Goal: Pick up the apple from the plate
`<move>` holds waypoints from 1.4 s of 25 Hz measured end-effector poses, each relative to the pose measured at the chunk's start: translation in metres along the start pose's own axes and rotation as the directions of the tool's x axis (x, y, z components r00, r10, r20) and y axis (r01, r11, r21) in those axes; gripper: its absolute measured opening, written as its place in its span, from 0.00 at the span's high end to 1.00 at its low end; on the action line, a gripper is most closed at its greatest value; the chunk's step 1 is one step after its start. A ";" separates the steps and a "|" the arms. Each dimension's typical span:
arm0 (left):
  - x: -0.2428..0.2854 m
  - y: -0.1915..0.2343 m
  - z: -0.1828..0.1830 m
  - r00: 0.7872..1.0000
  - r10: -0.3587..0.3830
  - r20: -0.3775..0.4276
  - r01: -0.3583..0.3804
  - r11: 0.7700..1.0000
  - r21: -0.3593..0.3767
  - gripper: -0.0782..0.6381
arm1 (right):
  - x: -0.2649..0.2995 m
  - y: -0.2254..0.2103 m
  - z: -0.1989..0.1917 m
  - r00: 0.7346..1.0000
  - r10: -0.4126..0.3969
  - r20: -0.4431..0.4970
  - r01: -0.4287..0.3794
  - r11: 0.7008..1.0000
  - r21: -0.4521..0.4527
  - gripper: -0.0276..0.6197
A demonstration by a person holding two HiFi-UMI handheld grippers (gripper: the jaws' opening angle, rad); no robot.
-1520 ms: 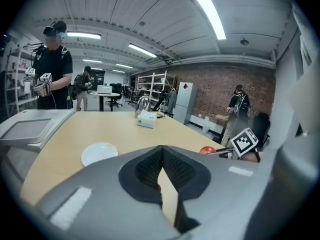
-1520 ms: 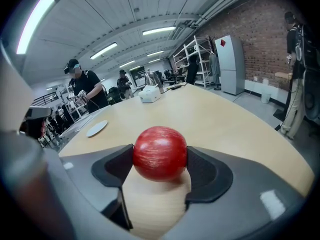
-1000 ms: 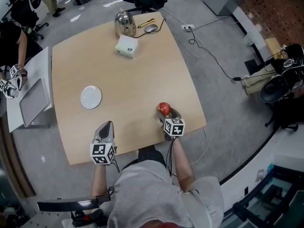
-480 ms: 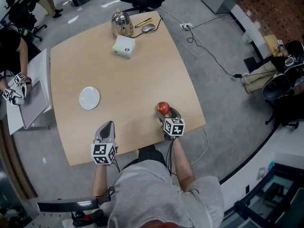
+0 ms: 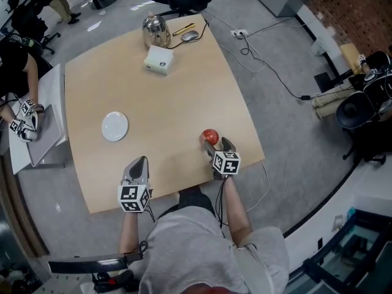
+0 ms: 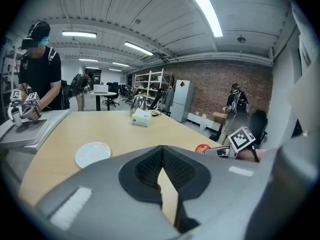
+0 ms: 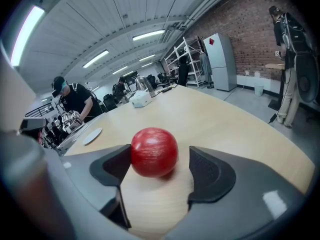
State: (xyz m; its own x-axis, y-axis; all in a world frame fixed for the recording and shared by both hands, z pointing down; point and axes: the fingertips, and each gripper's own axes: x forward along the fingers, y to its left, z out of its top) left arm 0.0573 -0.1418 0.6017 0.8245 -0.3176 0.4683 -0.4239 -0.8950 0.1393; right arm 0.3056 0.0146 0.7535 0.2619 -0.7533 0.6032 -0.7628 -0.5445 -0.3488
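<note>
The red apple [image 5: 210,136] rests on the bare wooden table [image 5: 171,97] near its front right edge, not on the plate. My right gripper [image 5: 215,143] is open around it and its jaws have just been opening. In the right gripper view the apple [image 7: 154,152] lies against the left pad [image 7: 116,165], with a gap to the right pad [image 7: 205,166]. The white plate [image 5: 115,127] is empty, to the left. My left gripper [image 5: 136,164] hovers near the front edge, shut on nothing, with its pads [image 6: 150,166] meeting at the tips.
At the far end stand a metal kettle [image 5: 156,30], a white box [image 5: 159,59], a mouse [image 5: 192,35] and a yellow pen [image 5: 188,29]. A white side table [image 5: 37,133] adjoins the left edge, where another person works with grippers. Cables run across the floor at right.
My right gripper's jaws have spread a little wider around the apple, which now sits slightly further out from the gripper. The left gripper has stayed put.
</note>
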 end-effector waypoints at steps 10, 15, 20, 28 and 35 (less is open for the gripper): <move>0.001 -0.005 0.001 1.000 -0.012 0.006 0.012 1.000 0.006 0.86 | -0.007 -0.007 0.008 1.000 -0.014 0.022 0.014 1.000 0.001 0.40; 0.000 -0.005 0.002 1.000 -0.017 0.011 0.017 1.000 0.011 0.86 | -0.010 -0.005 0.011 0.999 -0.015 0.033 0.015 1.000 -0.003 0.41; -0.002 -0.006 0.003 1.000 -0.020 0.018 0.020 1.000 0.012 0.86 | -0.015 -0.003 0.014 0.999 -0.010 0.037 0.010 1.000 -0.008 0.44; -0.010 -0.004 0.005 0.999 -0.019 0.033 0.019 1.000 0.013 0.86 | -0.021 0.003 0.018 0.999 -0.010 0.052 0.011 1.000 -0.022 0.46; -0.024 -0.002 0.003 0.999 -0.006 0.050 0.006 1.000 0.006 0.86 | -0.036 0.012 0.023 0.996 -0.016 0.089 0.021 0.999 -0.050 0.54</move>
State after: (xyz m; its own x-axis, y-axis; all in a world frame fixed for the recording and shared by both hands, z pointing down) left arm 0.0398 -0.1334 0.5878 0.8450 -0.3274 0.4229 -0.4165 -0.8988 0.1365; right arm 0.3008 0.0262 0.7112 0.3262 -0.7742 0.5424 -0.7858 -0.5410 -0.2996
